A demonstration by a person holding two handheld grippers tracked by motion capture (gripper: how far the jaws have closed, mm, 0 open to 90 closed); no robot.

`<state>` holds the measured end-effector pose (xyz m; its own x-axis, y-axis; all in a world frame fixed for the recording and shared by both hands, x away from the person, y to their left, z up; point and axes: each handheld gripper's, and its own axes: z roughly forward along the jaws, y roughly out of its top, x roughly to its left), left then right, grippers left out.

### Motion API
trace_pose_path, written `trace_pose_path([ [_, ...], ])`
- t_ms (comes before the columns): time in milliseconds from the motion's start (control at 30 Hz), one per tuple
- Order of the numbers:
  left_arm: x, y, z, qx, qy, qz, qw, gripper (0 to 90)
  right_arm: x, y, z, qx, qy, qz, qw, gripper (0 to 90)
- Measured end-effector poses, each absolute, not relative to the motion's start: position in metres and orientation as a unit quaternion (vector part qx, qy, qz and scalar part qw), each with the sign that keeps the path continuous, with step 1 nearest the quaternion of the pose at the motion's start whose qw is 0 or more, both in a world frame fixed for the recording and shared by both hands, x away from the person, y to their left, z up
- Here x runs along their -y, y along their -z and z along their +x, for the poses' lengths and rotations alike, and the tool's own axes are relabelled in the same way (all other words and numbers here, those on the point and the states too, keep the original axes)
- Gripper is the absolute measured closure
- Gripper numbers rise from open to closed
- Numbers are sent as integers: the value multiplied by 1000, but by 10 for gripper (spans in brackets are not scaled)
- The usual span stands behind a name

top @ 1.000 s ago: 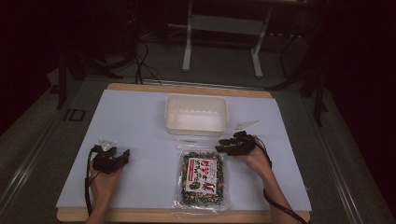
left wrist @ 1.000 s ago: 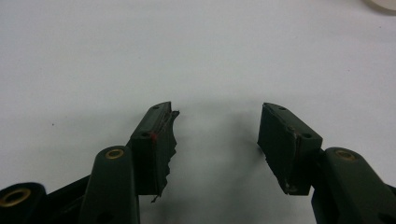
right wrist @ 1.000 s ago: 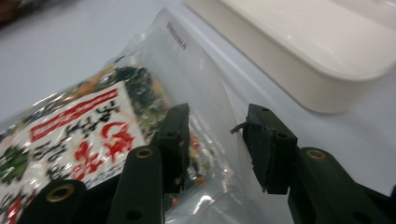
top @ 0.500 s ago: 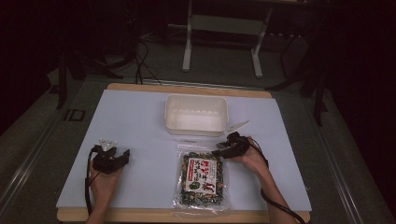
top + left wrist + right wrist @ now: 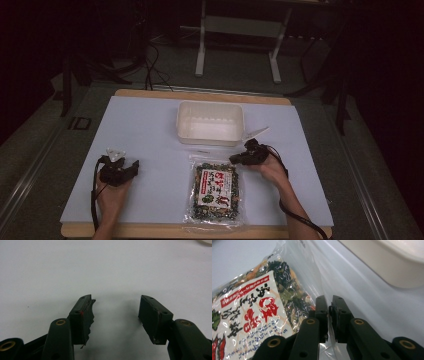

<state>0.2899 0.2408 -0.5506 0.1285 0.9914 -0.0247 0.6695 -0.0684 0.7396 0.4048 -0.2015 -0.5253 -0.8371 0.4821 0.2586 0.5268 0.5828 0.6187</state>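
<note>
A clear bag of dark mixed snacks [image 5: 216, 190] with a white and red label lies flat near the table's front edge. My right gripper [image 5: 234, 160] sits at the bag's upper right corner. In the right gripper view the bag [image 5: 249, 310] spreads to the left, and the gripper [image 5: 328, 298] has its jaws pressed together on the bag's clear edge film. My left gripper [image 5: 135, 166] rests on the blue-white table cover at the front left, well apart from the bag. It stands open [image 5: 116, 298] with only bare surface between its jaws.
A white rectangular plastic container [image 5: 210, 137] stands behind the bag at the table's middle, close beside the right gripper [image 5: 402, 270]. A thin stick [image 5: 197, 149] lies in front of it. A strip of clear film [image 5: 256, 133] lies by the container's right corner.
My right gripper has moved left and toward the bag's upper right corner, and its jaws now pinch the bag's edge. The left gripper has stayed put.
</note>
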Motion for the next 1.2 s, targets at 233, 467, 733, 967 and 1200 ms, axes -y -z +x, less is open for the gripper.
trace_pose_path([
  [233, -241, 551, 290, -607, -259, 684, 311, 448, 198, 522, 400, 899, 343, -271, 12, 896],
  [467, -241, 551, 290, -607, -261, 683, 311, 449, 202, 519, 397, 895, 355, -271, 7, 896],
  [733, -240, 550, 289, -607, -262, 682, 312, 450, 203, 510, 396, 888, 374, -268, -4, 896],
  [967, -240, 550, 289, -608, -265, 679, 314, 446, 202, 495, 395, 883, 389, -261, -12, 896],
  [1200, -240, 550, 289, -609, -263, 679, 315, 445, 198, 484, 396, 879, 402, -255, -19, 895],
])
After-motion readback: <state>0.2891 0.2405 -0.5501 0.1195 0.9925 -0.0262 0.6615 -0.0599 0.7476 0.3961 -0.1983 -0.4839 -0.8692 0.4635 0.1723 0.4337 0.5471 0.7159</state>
